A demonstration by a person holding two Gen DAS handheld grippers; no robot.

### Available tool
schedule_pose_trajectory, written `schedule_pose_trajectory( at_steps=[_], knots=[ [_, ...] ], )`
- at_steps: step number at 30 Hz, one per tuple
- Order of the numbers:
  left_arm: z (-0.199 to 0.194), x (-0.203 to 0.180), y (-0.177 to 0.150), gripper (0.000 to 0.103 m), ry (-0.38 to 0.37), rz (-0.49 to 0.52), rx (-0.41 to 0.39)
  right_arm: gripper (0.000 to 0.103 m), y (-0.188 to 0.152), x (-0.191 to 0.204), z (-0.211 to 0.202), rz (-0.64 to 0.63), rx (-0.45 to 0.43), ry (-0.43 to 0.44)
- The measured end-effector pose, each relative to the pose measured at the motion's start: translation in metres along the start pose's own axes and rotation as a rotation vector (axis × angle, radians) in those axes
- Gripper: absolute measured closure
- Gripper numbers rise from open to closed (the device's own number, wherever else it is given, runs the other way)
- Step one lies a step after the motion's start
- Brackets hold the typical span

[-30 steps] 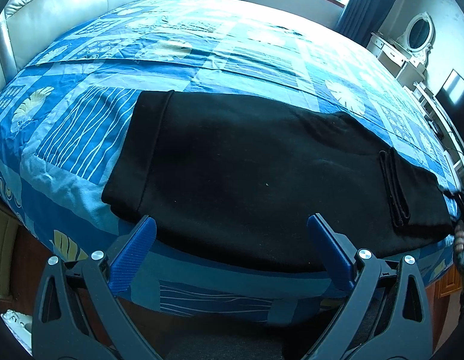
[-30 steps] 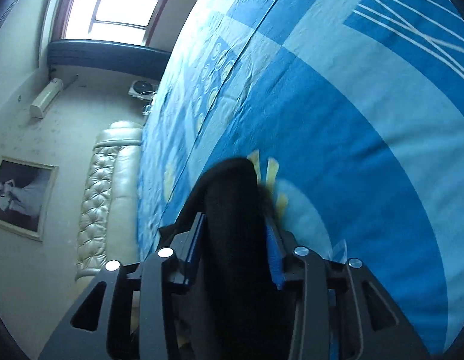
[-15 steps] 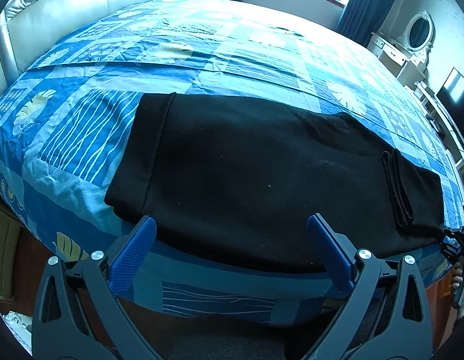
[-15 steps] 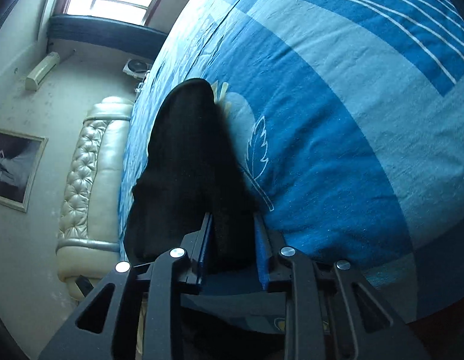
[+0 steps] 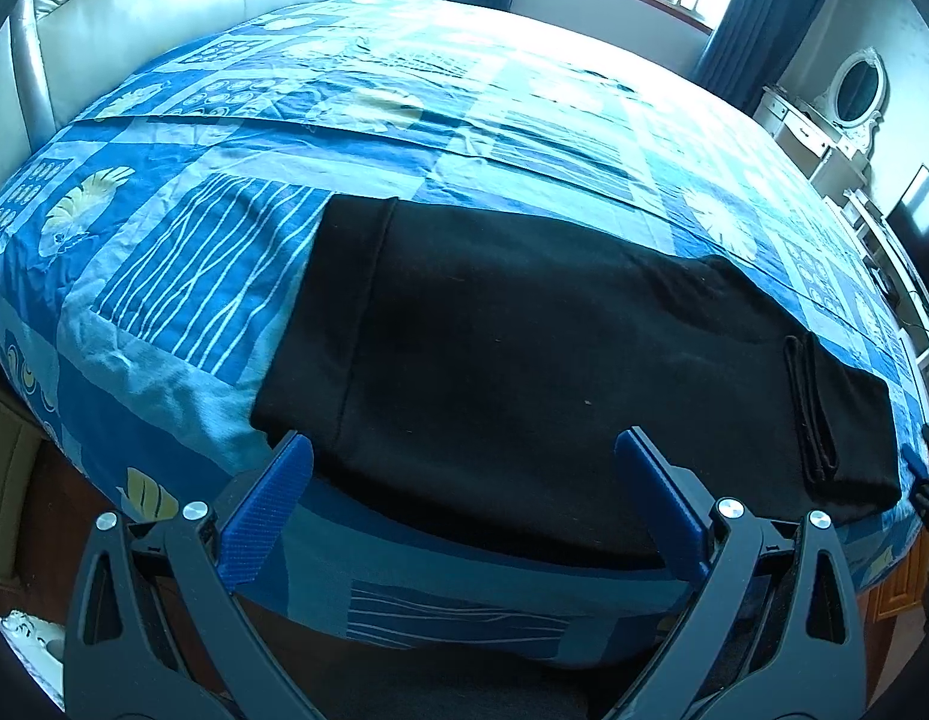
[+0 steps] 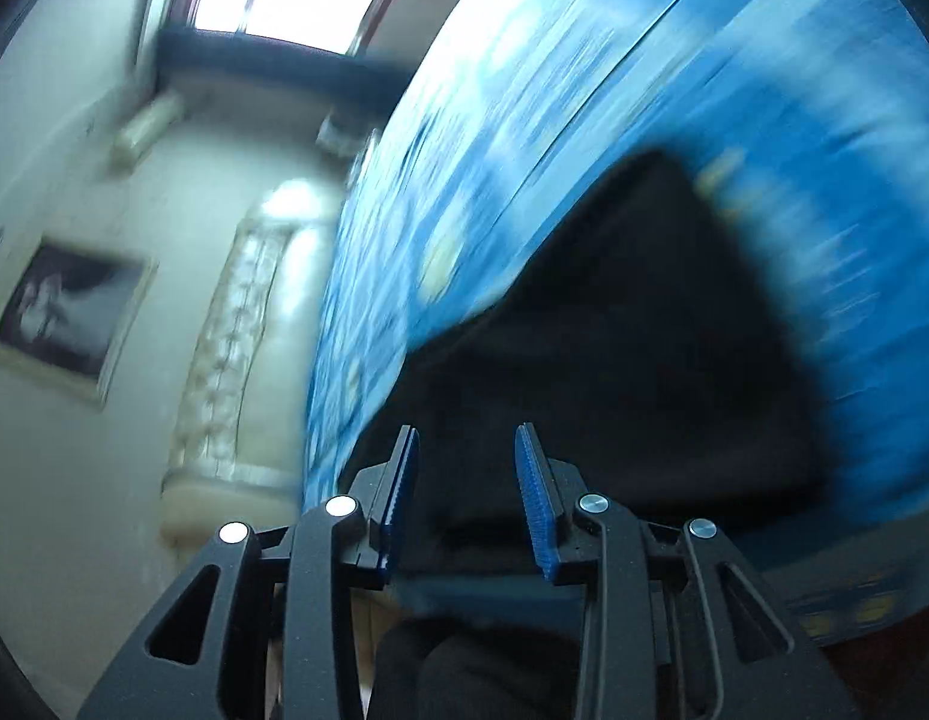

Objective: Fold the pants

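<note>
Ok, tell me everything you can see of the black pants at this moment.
The black pants lie flat on the blue patterned bedspread, near the bed's front edge. They look like soft, matte knit fabric. A wide band runs along the left end; at the right end a narrow doubled layer lies across them. Neither gripper holds them: the left gripper hovers open over the near edge, and the right gripper is open, its view blurred.

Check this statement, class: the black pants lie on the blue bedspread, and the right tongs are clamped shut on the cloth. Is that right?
Not quite. The right wrist view shows the right tongs open, with nothing gripped between them. The black pants do lie on the blue bedspread.
</note>
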State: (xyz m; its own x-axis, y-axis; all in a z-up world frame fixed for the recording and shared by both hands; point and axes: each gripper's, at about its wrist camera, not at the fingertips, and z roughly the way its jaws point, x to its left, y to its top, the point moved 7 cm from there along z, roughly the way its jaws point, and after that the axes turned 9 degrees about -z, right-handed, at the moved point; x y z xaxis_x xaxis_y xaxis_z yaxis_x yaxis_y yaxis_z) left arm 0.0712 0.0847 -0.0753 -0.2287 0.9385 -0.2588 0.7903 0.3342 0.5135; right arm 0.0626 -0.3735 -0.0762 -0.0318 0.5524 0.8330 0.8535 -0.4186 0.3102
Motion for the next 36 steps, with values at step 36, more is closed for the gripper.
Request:
schedule_pose_trajectory(
  at_steps=[36],
  knots=[
    [0.109, 0.055, 0.121, 0.003, -0.665, -0.220, 0.288, 0.038, -0.059, 0.035, 0.102, -0.082, 0.212, 0.017]
  ],
)
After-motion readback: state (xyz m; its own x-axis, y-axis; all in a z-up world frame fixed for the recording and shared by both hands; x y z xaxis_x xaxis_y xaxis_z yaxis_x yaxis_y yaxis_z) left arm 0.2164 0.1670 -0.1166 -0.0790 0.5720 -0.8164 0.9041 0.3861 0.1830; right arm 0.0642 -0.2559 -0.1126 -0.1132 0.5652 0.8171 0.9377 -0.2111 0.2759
